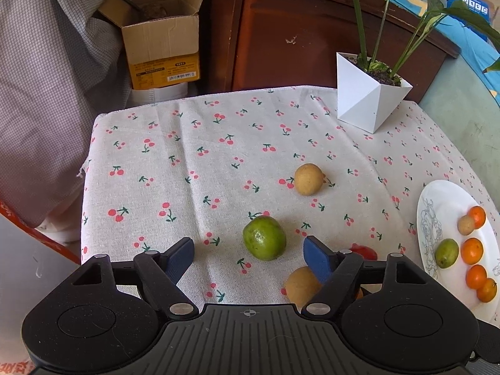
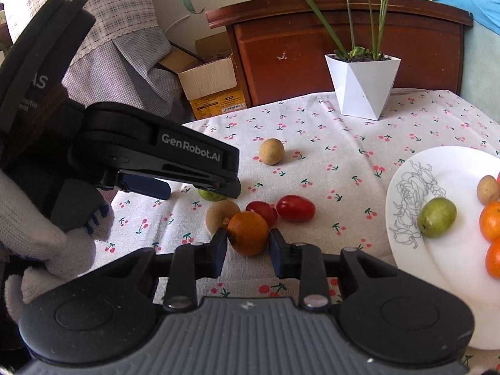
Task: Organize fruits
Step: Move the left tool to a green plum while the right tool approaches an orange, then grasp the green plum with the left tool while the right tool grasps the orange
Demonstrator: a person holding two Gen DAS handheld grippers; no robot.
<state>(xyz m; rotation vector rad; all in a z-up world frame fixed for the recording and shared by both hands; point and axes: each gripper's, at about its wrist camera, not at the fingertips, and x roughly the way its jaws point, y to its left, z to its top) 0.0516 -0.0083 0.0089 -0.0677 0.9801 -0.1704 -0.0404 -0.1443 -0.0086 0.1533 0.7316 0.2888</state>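
Observation:
My left gripper (image 1: 248, 251) is open, its fingers either side of a green fruit (image 1: 264, 237) on the cherry-print cloth. A tan fruit (image 1: 308, 178) lies farther back, another tan fruit (image 1: 302, 286) lies behind my right finger. My right gripper (image 2: 247, 247) has its pads against an orange (image 2: 248, 233) resting on the cloth. Beside it lie a tan fruit (image 2: 218, 217) and two red fruits (image 2: 295, 208). The white plate (image 2: 406, 193) at the right holds a green fruit (image 2: 436, 217), a tan fruit and several oranges. The left gripper (image 2: 162, 156) shows in the right wrist view.
A white faceted pot with a plant (image 1: 368, 100) stands at the table's far right corner. A cardboard box (image 1: 162, 40) and a wooden cabinet (image 1: 312, 34) sit behind the table. Checked fabric (image 1: 47, 93) hangs at the left.

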